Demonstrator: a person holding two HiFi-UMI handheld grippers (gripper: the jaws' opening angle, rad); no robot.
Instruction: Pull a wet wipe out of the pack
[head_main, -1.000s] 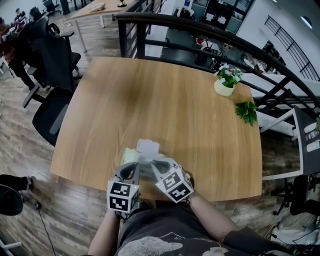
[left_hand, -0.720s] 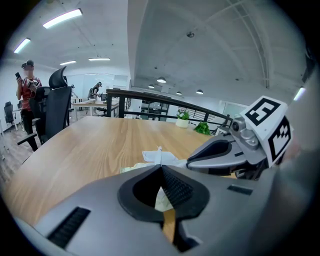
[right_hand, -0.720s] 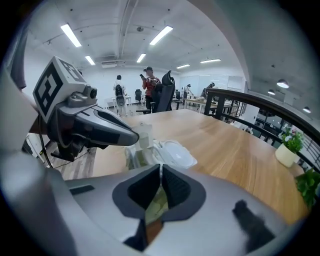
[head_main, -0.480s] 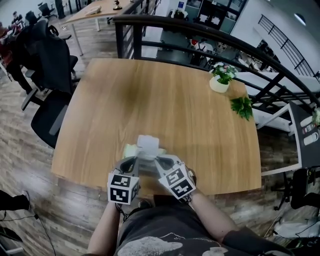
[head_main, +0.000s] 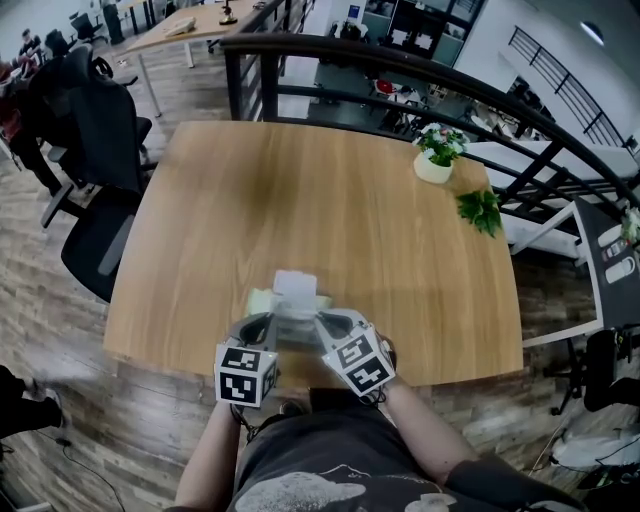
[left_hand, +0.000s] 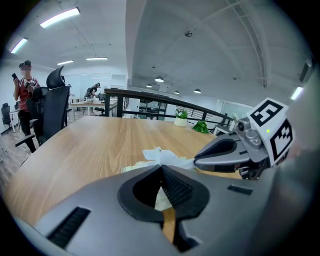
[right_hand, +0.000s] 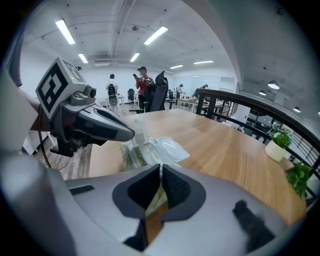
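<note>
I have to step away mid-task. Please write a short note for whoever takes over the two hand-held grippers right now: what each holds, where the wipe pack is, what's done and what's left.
Left hand-held gripper: jaws shut on the tuft of wet wipe standing up from the pack.
Right hand-held gripper: jaws together at the pack's near end; I cannot tell if it pinches the wrapper.
Pack: lies on the table near the person's edge, white lid flipped open.
Done: lid open, wipe gripped.
Left: draw the wipe fully out, probably steadying the pack.
</note>
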